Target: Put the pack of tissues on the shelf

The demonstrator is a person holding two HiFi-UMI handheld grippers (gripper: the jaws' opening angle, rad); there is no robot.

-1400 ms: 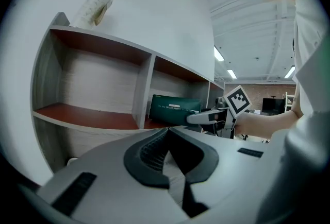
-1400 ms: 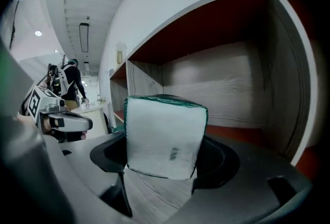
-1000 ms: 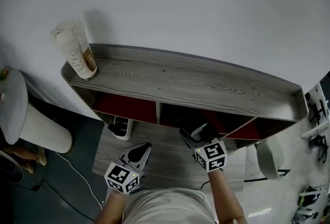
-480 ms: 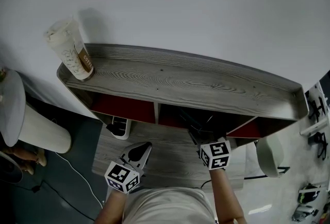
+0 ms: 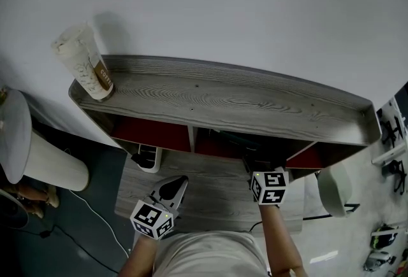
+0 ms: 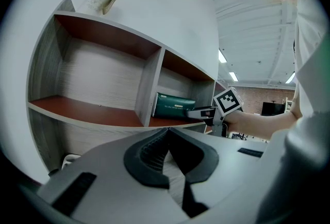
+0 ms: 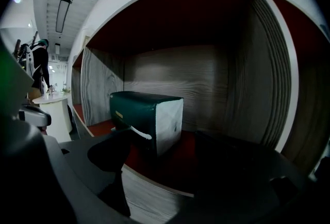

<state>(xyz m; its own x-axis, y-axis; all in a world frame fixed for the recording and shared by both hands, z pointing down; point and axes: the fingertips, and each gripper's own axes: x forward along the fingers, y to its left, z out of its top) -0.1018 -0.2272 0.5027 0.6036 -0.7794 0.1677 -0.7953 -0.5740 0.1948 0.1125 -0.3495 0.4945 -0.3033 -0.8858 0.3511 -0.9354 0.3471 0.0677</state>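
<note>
The dark green pack of tissues lies on the red floor of the shelf's right compartment, its white end facing the right gripper view. My right gripper stands open just in front of it, its left fingertip near the pack's lower corner and nothing pressed between the pads. In the left gripper view the pack of tissues sits beside the divider, with the right gripper at the compartment's mouth. In the head view the right gripper reaches under the shelf's top board. My left gripper hangs back, shut and empty.
A tall paper cup stands on the left end of the shelf top. The left compartment holds nothing. A white power strip lies on the floor by the shelf. A round white table is at the left and a pale stool at the right.
My right gripper has moved forward and to the right, so its jaws now lie under the shelf's top board. The left gripper has stayed where it was.
</note>
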